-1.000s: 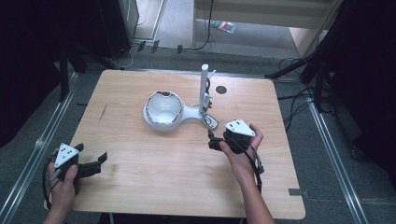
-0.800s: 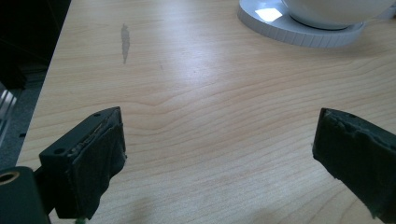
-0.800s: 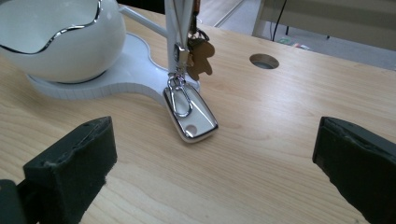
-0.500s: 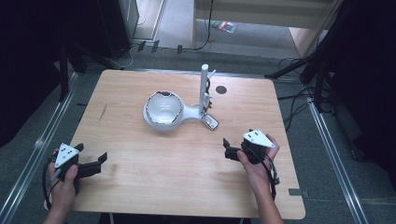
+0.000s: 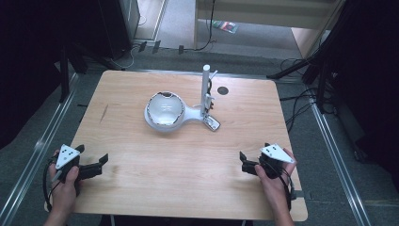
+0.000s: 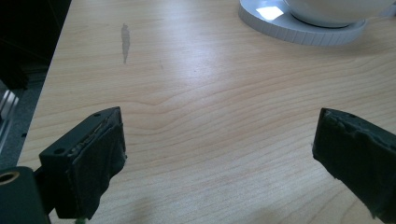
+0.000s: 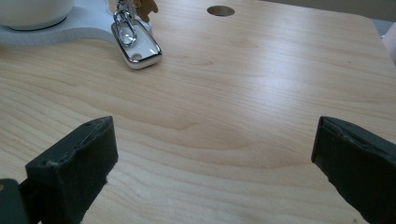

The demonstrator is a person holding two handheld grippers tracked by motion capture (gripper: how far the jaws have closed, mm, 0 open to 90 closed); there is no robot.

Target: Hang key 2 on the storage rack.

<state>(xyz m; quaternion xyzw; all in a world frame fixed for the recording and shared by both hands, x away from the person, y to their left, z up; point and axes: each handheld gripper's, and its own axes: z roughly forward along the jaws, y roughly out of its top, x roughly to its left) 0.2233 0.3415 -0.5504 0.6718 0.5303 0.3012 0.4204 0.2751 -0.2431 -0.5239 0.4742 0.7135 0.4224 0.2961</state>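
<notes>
High view: the wooden table (image 5: pixel 188 174) carries a white stand (image 5: pixel 188 113) near its middle, with a round bowl (image 5: pixel 164 109) on its base and an upright post (image 5: pixel 205 89). A small silver-rimmed tag (image 5: pixel 211 123) lies at the post's foot, touching the base. Left gripper (image 5: pixel 91 165) sits at the near left corner, jaws spread wide and empty, well apart from the stand. Right gripper (image 5: pixel 244 162) sits near the right edge, jaws likewise spread and empty, pointing toward the tag.
</notes>
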